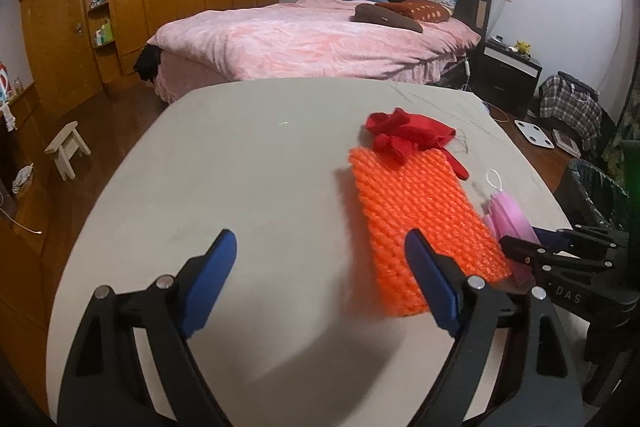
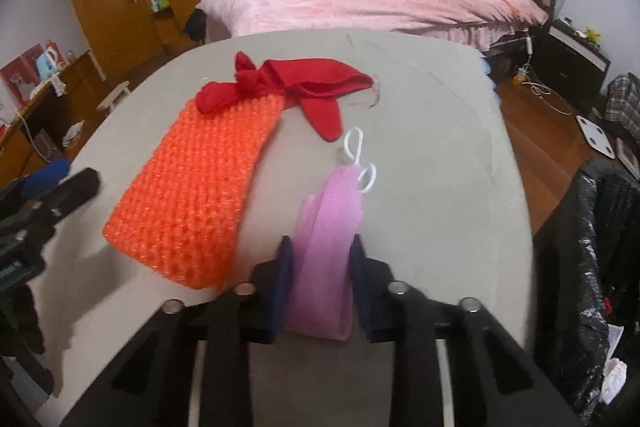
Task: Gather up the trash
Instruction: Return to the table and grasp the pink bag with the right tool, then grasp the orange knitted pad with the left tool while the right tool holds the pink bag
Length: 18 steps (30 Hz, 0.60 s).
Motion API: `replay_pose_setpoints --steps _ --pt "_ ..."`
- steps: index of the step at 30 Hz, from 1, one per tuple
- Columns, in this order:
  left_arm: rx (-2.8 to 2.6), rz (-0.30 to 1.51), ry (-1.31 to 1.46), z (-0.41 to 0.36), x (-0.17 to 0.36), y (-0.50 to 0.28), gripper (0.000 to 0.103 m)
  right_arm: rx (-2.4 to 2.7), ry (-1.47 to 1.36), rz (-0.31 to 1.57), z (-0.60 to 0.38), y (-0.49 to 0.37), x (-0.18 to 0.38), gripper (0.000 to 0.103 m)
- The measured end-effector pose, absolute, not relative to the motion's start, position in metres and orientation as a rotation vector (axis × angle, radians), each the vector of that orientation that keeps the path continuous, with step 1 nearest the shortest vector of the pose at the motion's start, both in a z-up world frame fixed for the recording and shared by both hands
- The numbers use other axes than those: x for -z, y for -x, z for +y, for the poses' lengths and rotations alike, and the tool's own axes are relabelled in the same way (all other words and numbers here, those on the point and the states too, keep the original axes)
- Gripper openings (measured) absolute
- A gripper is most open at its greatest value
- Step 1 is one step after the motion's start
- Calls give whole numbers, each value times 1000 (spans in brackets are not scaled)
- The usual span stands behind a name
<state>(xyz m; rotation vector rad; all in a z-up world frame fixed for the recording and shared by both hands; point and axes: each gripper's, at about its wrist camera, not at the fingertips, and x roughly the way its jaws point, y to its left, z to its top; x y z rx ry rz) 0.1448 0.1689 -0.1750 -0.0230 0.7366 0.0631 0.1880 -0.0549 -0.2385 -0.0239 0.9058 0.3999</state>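
The left half of the worktop [image 1: 240, 187] is left bare and open to passage. The right half is taken up by an orange knitted piece [image 2: 196, 195], a red cloth [image 2: 312, 87] and a pink mask [image 2: 328, 235]. The right edge is flanked by a black-lined bin [image 2: 592, 267].

The grey table [image 2: 420, 147] carries an orange knitted piece [image 2: 192, 187], a red cloth [image 2: 304, 83] at its twelve o'clock end, and a pink mask [image 2: 328, 227] at its three o'clock.

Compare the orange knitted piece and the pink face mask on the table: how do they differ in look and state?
The orange knitted piece is broad, chunky and lies flat and free; the pink face mask is narrow, thin, folded, with white ear loops. The right gripper is clamped on the mask; nothing grips the knit. Both rest on the table.
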Motion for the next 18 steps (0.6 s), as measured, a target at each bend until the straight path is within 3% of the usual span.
replay_pose_setpoints --steps 8,11,16,18 --pt "-3 786 49 152 192 -162 72 -382 -6 889 -66 -186 231 19" --pt "36 818 77 146 201 -171 63 -376 -11 889 -70 -187 229 19" --pt "109 828 97 134 205 -176 30 -368 -13 897 -75 -186 228 19" --pt "129 816 81 128 204 -175 22 -367 -15 896 -76 -186 228 19"
